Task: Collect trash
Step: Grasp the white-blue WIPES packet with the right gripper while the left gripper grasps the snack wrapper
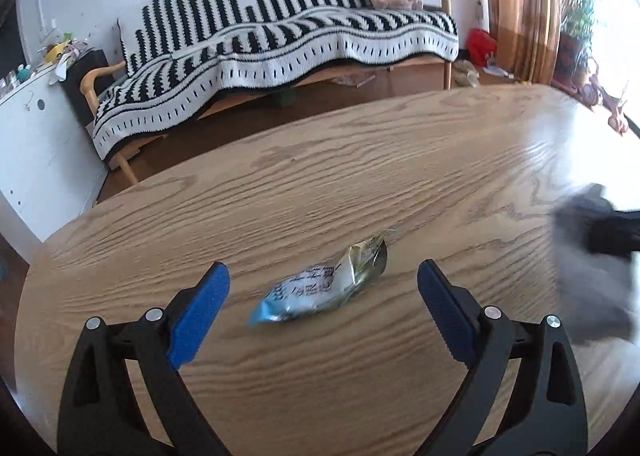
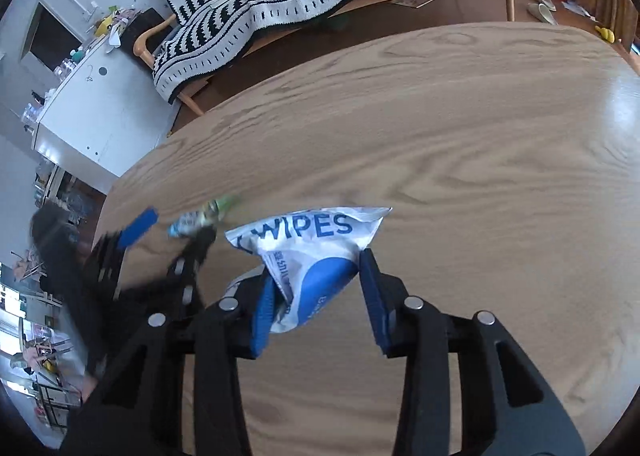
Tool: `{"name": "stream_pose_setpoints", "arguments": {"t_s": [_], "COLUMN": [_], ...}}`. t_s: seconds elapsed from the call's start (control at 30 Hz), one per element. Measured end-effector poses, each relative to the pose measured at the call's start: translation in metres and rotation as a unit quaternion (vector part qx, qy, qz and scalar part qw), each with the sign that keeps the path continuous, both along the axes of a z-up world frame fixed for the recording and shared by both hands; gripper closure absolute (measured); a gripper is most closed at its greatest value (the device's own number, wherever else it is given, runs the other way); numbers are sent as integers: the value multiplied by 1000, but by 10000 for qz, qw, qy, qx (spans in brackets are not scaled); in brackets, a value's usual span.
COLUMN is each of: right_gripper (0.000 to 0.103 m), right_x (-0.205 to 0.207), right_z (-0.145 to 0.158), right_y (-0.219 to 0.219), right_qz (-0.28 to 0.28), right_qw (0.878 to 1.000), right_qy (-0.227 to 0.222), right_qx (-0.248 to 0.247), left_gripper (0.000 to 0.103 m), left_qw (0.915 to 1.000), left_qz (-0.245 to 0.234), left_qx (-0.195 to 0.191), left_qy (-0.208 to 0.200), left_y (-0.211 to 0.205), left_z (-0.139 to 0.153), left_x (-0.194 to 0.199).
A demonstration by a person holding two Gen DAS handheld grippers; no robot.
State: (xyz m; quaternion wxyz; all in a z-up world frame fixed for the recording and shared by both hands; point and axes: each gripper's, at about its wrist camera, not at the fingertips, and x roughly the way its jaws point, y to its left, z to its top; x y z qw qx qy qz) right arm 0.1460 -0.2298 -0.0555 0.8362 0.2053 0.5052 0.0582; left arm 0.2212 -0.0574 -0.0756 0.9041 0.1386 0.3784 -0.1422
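Snack wrapper (image 1: 320,290): flat on the tabletop (image 1: 360,160), between my left claw (image 1: 322,282) pads, 12 o'clock of it.
Wipes packet (image 2: 308,256): pinched in my right claw (image 2: 316,276), crumpled, "WIPES" end poking forward above the wood.
Step, I judge: lower left, straddle the wrapper's middle, close slowly so it doesn't skid.
Left claw: spread wide, low, tilted down.
Right claw: at my left's 3 o'clock, blurred.

My left gripper (image 1: 323,282) is matte black plastic, two triangular-cutout arms with round silver rivets and rough blue rectangular pads (image 1: 199,318) lining the jaws. My right gripper (image 2: 316,298) is built the same, with blue ridged pads (image 2: 264,316).
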Motion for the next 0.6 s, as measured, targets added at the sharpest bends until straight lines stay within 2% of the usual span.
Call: {"name": "stream_pose_setpoints", "arguments": {"t_s": [0.13, 0.17, 0.27, 0.37, 0.47, 0.53, 0.6], "right_gripper": [63, 64, 64, 63, 63, 63, 64], "right_x": [-30, -37, -58, -78, -100, -116, -131], "right_z": [1, 2, 3, 11, 18, 20, 21], "right_y": [-20, -25, -38, -51, -66, -78, -93], "right_qz": [-44, -63, -99, -133, -225, -313, -445], "right_qw": [9999, 9999, 9996, 9990, 9976, 9966, 9955], "right_qy": [15, -4, -6, -123, -270, -295, -306], "right_qx": [-100, -146, -259, -414, -598, -709, -779], "left_gripper": [12, 16, 44, 84, 87, 87, 88], "left_qw": [9995, 9995, 9975, 9977, 9959, 9968, 9967], "left_qz": [64, 85, 115, 139, 144, 72, -37], "left_qx": [-38, -71, -403, -282, -469, -383, -475], "left_qy": [291, 308, 564, 600, 756, 692, 661], "left_y": [-3, -3, 0, -5, -11, -22, -34], "left_z": [-9, -9, -11, -10, -4, 4, 15], "left_x": [17, 19, 24, 21, 11, -2, -14]}}
